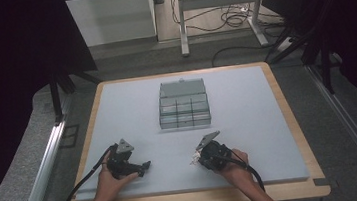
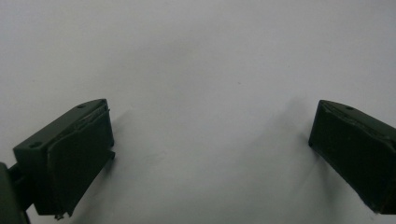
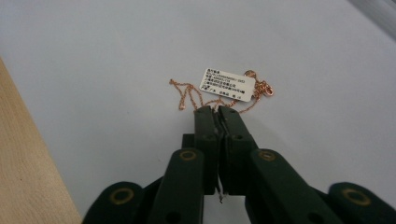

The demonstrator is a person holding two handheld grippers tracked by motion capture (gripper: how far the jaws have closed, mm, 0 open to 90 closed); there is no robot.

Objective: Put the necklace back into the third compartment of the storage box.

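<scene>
A thin rose-gold necklace chain (image 3: 187, 95) with a white printed tag (image 3: 227, 85) lies on the grey mat; in the high view it is a small pale speck (image 1: 192, 159). My right gripper (image 3: 217, 111) is shut, its tips pinching the chain just below the tag, low on the mat at front right (image 1: 195, 157). My left gripper (image 2: 210, 135) is open with only bare mat between its jaws, and it rests at front left (image 1: 143, 167). A clear plastic compartment box (image 1: 183, 105) with its lid raised stands at the middle of the mat.
The grey mat (image 1: 249, 123) covers a wooden table whose rim (image 1: 287, 104) shows around it. The wood edge (image 3: 28, 163) lies close to the left in the right gripper view. Desk legs and cables sit on the floor beyond the table.
</scene>
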